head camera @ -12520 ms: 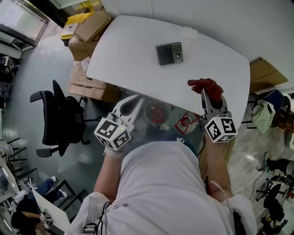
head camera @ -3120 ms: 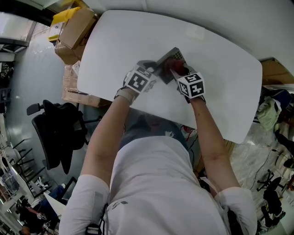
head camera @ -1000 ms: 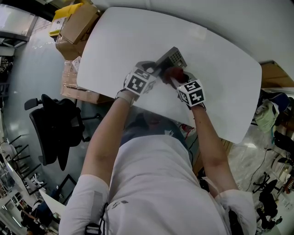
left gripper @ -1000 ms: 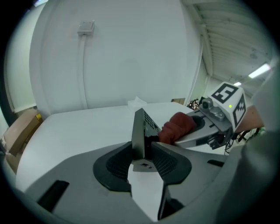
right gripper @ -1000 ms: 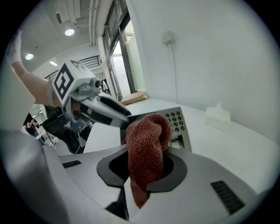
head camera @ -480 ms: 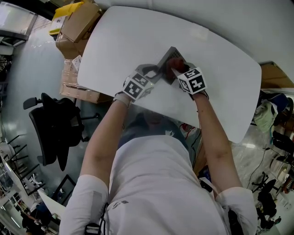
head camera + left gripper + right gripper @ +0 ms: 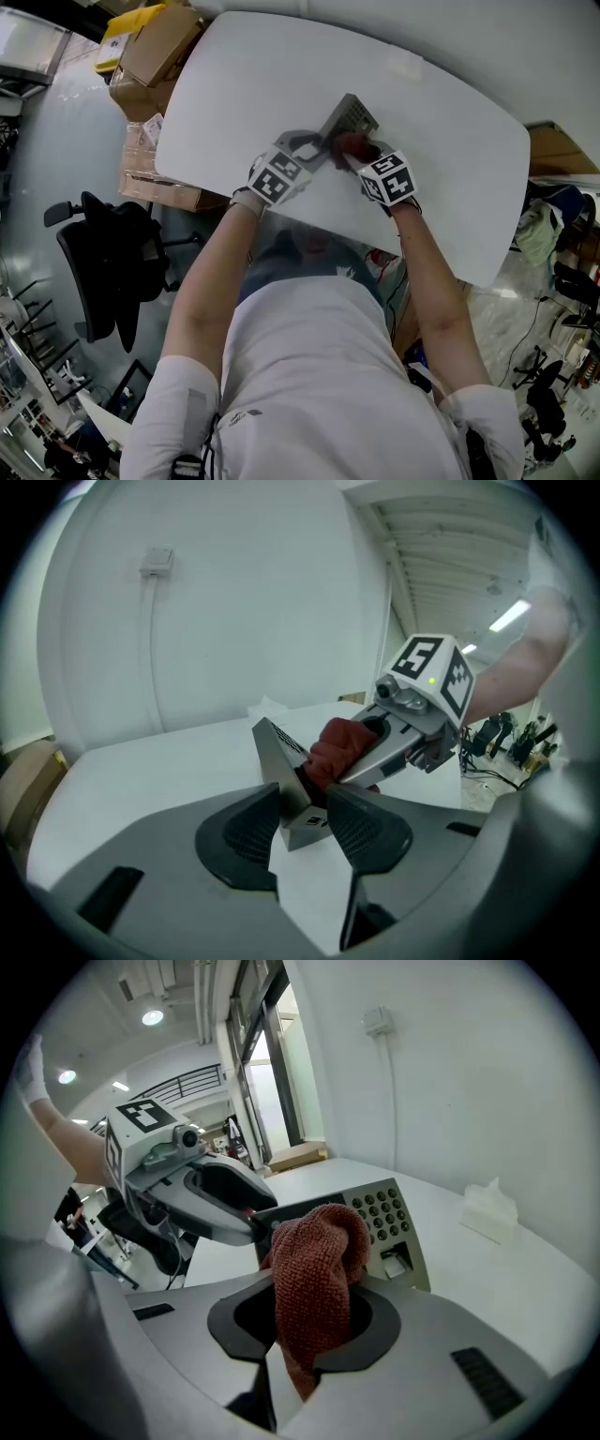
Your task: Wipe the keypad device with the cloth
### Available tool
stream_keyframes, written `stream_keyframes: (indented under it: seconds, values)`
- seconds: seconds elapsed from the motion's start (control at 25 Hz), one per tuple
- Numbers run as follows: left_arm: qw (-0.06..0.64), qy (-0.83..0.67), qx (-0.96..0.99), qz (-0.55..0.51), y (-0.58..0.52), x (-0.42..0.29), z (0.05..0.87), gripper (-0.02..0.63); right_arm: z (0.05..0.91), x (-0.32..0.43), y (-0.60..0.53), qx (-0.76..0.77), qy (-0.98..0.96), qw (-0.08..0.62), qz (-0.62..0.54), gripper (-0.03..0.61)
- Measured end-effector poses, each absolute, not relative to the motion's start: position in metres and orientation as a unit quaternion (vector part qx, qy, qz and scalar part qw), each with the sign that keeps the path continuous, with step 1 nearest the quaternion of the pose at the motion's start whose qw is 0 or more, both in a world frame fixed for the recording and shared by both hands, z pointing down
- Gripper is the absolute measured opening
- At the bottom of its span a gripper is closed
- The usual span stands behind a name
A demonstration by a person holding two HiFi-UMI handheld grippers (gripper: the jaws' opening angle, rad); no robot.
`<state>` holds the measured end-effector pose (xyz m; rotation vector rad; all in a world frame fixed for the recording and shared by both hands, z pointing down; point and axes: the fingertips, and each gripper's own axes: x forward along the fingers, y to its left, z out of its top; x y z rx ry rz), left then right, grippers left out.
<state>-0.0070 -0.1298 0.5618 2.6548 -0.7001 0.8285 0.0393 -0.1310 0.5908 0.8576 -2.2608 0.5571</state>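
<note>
Table (image 7: pixel 253 84): white, rounded corners, wide bare top.
Crumpled white piece (image 7: pixel 403 67): lies on the table near its far edge, by the wall.
Cardboard boxes (image 7: pixel 159 52): brown, on the floor beyond the table's left end; more flat cartons (image 7: pixel 150 178) are stacked by the near left edge.
Yellow item (image 7: pixel 141 21): sits just beside the top box.
Office chair (image 7: pixel 98 267): black, on the grey floor, well left of the table.
Open carton (image 7: pixel 558 150): brown, past the table's right end.
Wall outlet (image 7: pixel 156 559): white, with a cable running down from it.
</note>
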Motion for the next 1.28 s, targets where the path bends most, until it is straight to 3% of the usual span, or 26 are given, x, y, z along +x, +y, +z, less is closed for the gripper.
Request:
stream_keyframes:
  seconds: [0.44, 0.76, 1.28]
  values:
    - [0.101, -0.221, 0.924, 0.294, -0.128, -0.008, 0.561, 0.146, 0.599, 0.029, -0.096, 0.296, -0.866, 0.358, 0.183, 0.086]
    - [0.04, -0.162, 0.928, 0.333, -0.12, -0.006, 0.564, 0.196, 0.556, 0.055, -0.143, 0.359, -0.86, 0.31, 0.189, 0.086]
    - [0.002, -0.135, 0.924, 0.358, -0.123, -0.008, 0.567, 0.156, 0.556, 0.042, -0.191, 0.381, -0.84, 0.344, 0.177, 0.086]
